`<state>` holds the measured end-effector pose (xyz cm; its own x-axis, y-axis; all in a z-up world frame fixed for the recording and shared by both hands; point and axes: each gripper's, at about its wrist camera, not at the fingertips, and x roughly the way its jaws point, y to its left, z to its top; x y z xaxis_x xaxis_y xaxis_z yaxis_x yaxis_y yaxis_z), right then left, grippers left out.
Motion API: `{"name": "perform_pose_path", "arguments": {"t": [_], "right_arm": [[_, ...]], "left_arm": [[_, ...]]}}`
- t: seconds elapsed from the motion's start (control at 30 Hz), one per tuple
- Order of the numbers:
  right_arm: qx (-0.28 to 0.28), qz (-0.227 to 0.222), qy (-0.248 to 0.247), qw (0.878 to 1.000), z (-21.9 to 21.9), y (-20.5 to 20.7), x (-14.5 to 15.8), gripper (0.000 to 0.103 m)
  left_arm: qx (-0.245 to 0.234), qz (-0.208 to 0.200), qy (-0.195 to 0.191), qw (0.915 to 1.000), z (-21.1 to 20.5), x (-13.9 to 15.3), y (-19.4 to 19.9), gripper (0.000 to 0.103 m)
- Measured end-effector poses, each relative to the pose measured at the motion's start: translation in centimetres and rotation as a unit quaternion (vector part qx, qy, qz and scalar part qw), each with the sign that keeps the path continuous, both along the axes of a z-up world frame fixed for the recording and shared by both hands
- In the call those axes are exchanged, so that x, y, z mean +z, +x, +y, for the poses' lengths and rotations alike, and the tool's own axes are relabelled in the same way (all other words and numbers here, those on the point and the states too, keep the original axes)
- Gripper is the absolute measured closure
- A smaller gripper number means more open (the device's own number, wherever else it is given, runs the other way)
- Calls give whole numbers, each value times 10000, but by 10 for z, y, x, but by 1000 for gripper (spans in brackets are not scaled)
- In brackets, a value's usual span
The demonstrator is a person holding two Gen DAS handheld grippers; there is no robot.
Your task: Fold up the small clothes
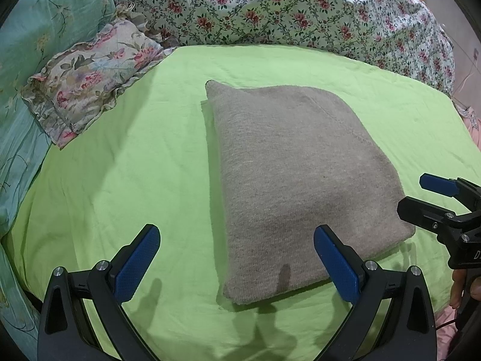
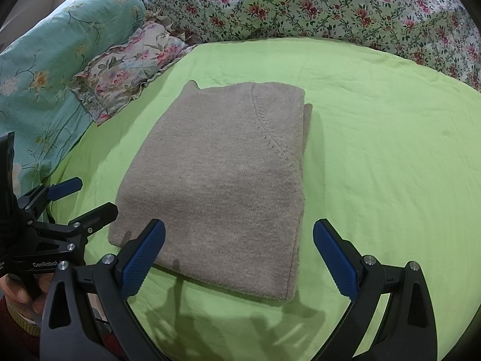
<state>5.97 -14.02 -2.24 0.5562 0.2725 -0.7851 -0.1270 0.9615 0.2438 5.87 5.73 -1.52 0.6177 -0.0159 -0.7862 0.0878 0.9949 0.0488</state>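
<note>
A grey-beige knitted garment (image 1: 297, 180) lies folded into a flat rectangle on the green sheet (image 1: 135, 156); the right wrist view shows the same garment (image 2: 222, 180) with a curved seam on its top layer. My left gripper (image 1: 237, 258) hovers open above its near edge, nothing between the blue pads. My right gripper (image 2: 239, 255) is also open and empty over the garment's near right corner. Each gripper shows in the other's view: the right gripper (image 1: 433, 198) at the right edge, the left gripper (image 2: 81, 198) at the left edge, both with jaws apart.
A floral ruffled pillow (image 1: 90, 81) lies at the sheet's far left corner, beside a teal floral cover (image 1: 45, 30). A rose-print quilt (image 1: 285, 9) is bunched along the far side. Fingers of a hand (image 2: 21, 294) hold the left gripper's handle.
</note>
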Motion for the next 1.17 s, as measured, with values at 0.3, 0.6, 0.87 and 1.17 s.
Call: {"name": "perform_pose_path", "arguments": {"t": [0.3,0.6,0.87,1.17], "right_arm": [[-22,-22,16,10000,-2,1,-1,4],[-24,-20,12,10000,-3,2,-2,4],[-72,-1,37,10000,-10,11,-2,4],[-124,48,70,9999,-14,21,-8,4]], "left_arm": [[-30,1,-1,10000,-2,0,3,1],[-13,-39,30,10000,-2,1,6,1],[101,-38,-18,9999,7,3,16,1],[191,45,-90,9998,10,-1,22,1]]}}
